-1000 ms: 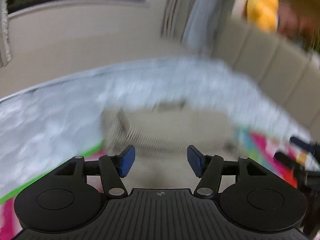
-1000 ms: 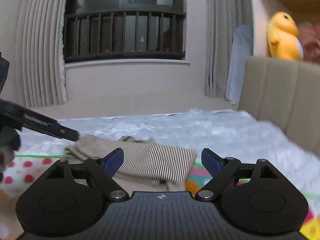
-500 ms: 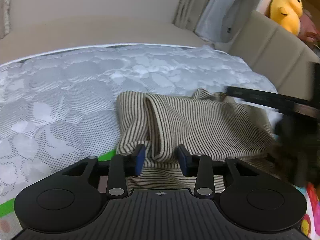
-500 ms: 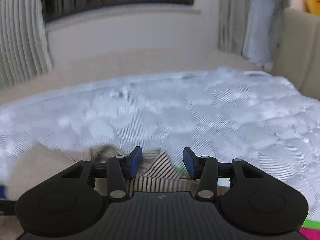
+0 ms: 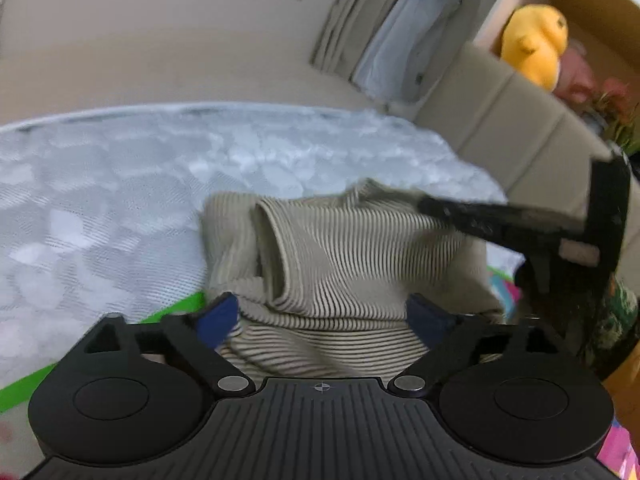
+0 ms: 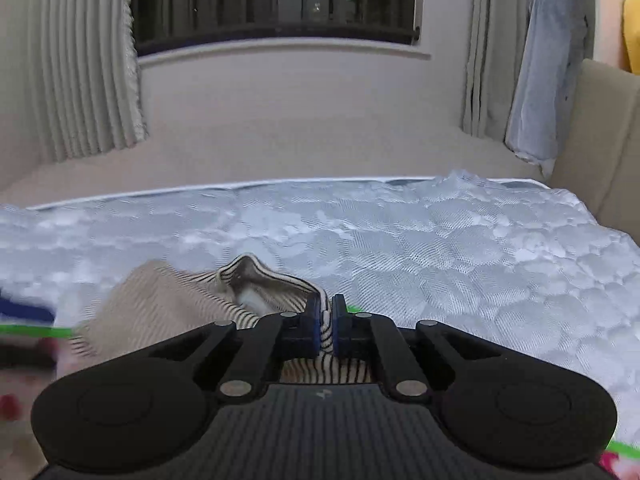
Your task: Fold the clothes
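Observation:
A beige garment with thin dark stripes [image 5: 340, 256] lies bunched on the white quilted mattress [image 5: 100, 184]. My left gripper [image 5: 322, 318] is open, its blue pads on either side of the near fold, touching nothing that I can see. My right gripper [image 6: 325, 322] is shut on an edge of the striped garment [image 6: 248, 280], which lifts into a small peak in front of it. The right gripper also shows in the left wrist view [image 5: 520, 220] at the garment's far right edge.
A colourful play mat with a green border [image 5: 176, 312] lies under the garment's near side. A beige padded headboard [image 5: 520, 120] stands to the right, with a yellow plush toy [image 5: 532, 44] above it. A wall, window and curtains [image 6: 80, 60] are behind the mattress.
My left gripper has opened wider around the garment's near fold. My right gripper has closed on the garment's edge and raised it a little.

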